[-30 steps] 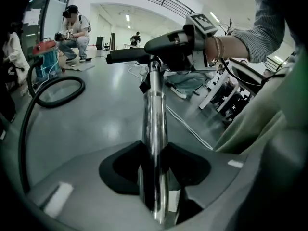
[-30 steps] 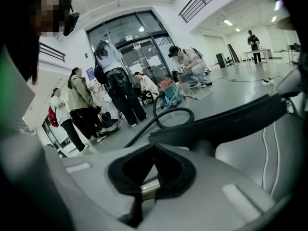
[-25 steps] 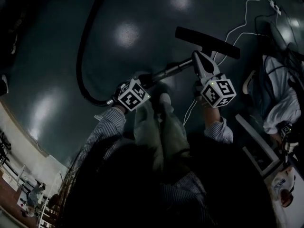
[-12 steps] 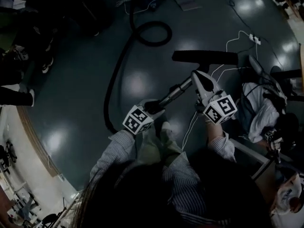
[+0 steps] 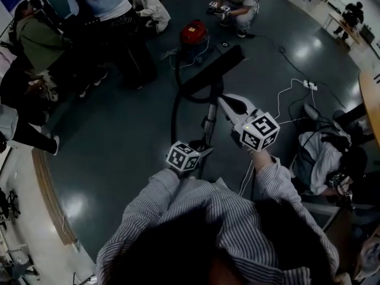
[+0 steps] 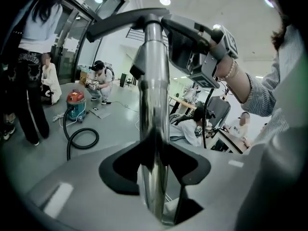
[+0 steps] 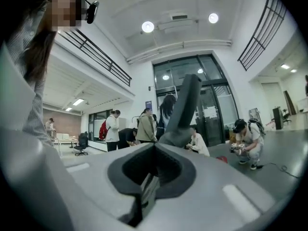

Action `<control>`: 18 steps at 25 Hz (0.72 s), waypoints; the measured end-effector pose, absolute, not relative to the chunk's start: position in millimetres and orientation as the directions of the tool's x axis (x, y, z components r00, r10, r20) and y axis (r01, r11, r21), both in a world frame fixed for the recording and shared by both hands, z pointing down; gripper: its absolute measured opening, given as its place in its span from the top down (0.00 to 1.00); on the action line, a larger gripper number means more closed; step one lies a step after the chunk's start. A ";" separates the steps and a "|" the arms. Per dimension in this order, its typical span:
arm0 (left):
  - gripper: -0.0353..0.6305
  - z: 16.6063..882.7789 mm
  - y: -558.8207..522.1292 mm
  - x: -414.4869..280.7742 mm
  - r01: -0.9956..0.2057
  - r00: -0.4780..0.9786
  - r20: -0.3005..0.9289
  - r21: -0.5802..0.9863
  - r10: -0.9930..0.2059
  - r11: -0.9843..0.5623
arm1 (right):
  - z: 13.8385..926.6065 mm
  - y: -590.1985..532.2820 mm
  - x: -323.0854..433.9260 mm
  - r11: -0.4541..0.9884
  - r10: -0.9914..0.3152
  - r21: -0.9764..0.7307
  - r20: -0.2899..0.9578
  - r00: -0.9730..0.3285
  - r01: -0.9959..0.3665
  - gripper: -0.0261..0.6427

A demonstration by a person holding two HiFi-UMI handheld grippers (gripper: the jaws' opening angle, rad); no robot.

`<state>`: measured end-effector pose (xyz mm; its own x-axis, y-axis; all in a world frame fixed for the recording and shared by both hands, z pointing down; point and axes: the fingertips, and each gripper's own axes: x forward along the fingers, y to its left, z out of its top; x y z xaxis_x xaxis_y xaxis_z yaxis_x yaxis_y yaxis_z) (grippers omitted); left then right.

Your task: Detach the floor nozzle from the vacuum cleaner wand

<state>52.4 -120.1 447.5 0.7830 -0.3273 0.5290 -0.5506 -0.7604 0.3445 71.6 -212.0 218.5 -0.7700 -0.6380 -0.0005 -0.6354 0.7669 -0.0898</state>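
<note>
Floor glossy — left gripper seemingly clamps wand; head view unclear.

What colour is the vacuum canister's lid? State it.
The lid is red, above a teal drum; the left gripper view shows it best.

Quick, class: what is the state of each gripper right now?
Left gripper: closed on the vacuum wand.
Right gripper: closed, nothing visibly between its jaws.

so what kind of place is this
Probably the open atrium or lobby of a large office or lab building. It has a wide polished dark floor, an upper balcony railing and tall glass entrance doors.
</note>
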 end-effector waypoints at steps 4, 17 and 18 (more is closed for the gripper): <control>0.67 426.7 -122.7 51.4 -0.546 0.798 0.485 0.328 -0.358 -0.771 | 192.3 -193.1 30.2 0.821 -0.571 -0.047 -0.057 -0.819 -0.570 0.96; 0.67 417.0 -116.9 20.7 -0.588 0.777 0.464 0.293 -0.425 -0.754 | 191.6 -188.4 2.0 0.846 -0.493 -0.237 -0.012 -0.870 -0.477 0.58; 0.67 417.8 -113.4 24.4 -0.579 0.777 0.471 0.276 -0.417 -0.767 | 192.5 -190.1 6.2 0.840 -0.497 -0.255 -0.008 -0.868 -0.479 0.56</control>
<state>24.4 -113.4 417.8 0.7771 -0.4171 0.4714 -0.5792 -0.7670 0.2761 6.2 -190.1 192.5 -0.8678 -0.4968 -0.0078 -0.4786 0.8401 -0.2552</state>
